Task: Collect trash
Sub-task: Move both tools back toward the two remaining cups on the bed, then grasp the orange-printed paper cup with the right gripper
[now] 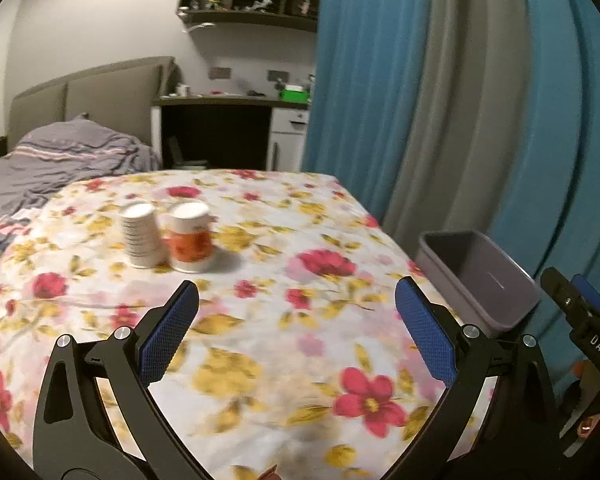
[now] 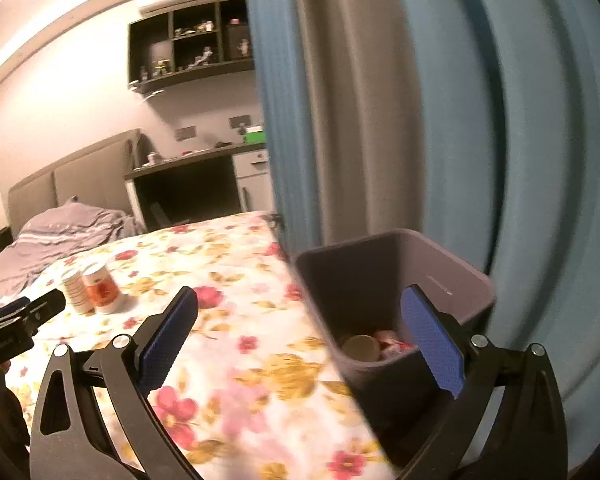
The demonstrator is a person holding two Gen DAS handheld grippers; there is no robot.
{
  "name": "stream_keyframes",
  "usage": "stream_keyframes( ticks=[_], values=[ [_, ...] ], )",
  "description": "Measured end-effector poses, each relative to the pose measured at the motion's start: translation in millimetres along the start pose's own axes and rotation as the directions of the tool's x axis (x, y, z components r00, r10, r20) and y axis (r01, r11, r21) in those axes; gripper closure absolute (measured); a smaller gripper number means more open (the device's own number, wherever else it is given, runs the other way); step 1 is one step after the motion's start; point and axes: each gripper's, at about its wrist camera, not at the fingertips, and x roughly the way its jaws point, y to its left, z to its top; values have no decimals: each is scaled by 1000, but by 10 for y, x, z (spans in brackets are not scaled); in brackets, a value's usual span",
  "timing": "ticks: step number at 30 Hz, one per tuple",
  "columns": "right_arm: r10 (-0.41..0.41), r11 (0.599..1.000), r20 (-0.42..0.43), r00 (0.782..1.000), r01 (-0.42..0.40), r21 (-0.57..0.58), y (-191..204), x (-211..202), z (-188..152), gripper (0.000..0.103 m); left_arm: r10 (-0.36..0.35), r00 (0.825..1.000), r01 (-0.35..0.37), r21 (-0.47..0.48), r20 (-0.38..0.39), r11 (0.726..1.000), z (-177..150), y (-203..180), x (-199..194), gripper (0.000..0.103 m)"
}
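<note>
2 cups (image 1: 166, 236) upright on table; bin (image 2: 396, 280) holds trash, maybe can.

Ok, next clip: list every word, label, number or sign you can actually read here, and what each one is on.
"DAS": white letters on the black body of the right claw, at the left wrist view's right edge; more may be cut off.
Orange-labelled container: print too blurred to read.
White ribbed cup: only blurred lines, no legible text.
Left claw: body marking too dark to read.
Grey bin: no text.
</note>
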Motion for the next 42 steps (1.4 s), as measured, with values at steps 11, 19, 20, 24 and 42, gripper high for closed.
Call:
stream_keyframes(
  ticks=[11,19,20,24,42],
  values=[
    [109,992,-37,993,-111,-63,677,122,-51,6,89,996,-89,-57,2,994,-19,602,-105,6],
    [160,981,-68,985,-166,-98,1097,300,-86,6,148,989,-149,-86,-19,985,-64,1005,-29,6],
    [166,980,-73,983,-173,-101,1154,329,-90,6,160,987,-161,-91,-19,983,-63,1071,-28,6],
    [206,968,-92,974,-217,-128,1458,490,-101,6,214,977,-215,-107,-17,971,-41,1310,-9,6],
    [268,915,-179,947,-308,-259,2685,1466,-243,6,355,935,-352,-167,-13,921,124,2181,307,6]
  ],
)
